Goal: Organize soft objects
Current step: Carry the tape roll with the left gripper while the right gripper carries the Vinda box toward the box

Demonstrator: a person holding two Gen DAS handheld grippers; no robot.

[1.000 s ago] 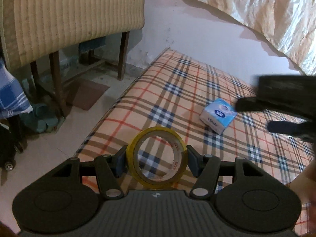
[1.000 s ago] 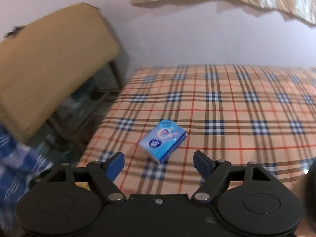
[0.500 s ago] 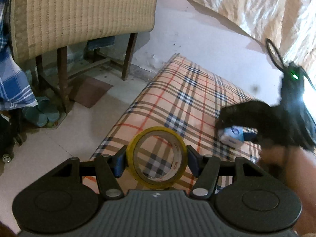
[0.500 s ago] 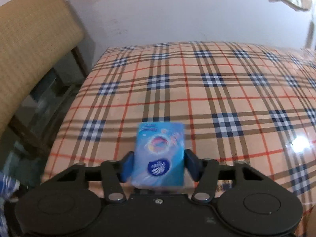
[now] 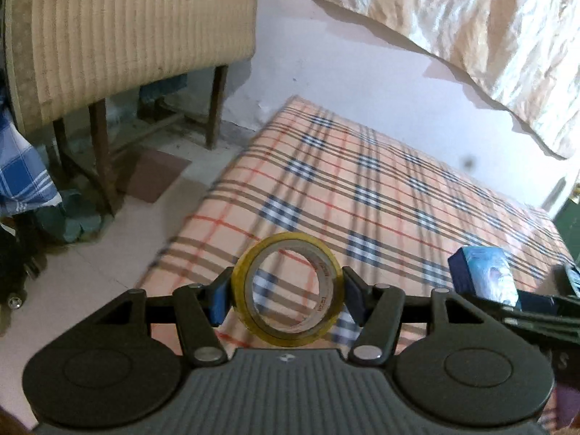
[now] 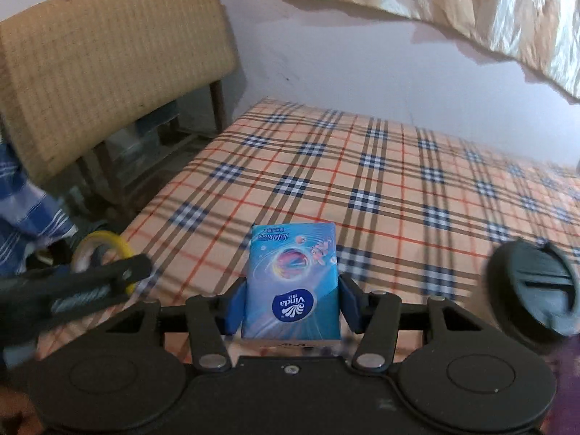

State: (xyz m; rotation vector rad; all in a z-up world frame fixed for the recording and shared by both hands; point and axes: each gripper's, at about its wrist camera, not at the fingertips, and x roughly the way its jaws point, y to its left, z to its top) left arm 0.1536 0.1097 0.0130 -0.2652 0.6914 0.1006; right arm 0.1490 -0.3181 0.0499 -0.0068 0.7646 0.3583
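Observation:
A yellow tape roll (image 5: 290, 240) stands upright between the blue pads of my left gripper (image 5: 287, 291), which is shut on it above the near edge of the plaid bed (image 5: 362, 188). My right gripper (image 6: 293, 301) is shut on a blue tissue pack (image 6: 293, 272), with a pad pressing on each side. The pack is held off the plaid bed (image 6: 362, 166). In the left wrist view the tissue pack (image 5: 485, 272) shows at the right edge. In the right wrist view the tape roll (image 6: 108, 243) shows at the left.
A woven-back chair (image 5: 127, 29) stands on the floor left of the bed, with a blue checked cloth (image 5: 21, 177) beside it. A golden cloth (image 5: 471, 18) hangs on the wall. A dark round object (image 6: 529, 290), blurred, sits at the right.
My right gripper closed on the tissue pack where it lay on the bed and lifted it back toward the near side. The left gripper kept the tape and shifted slightly.

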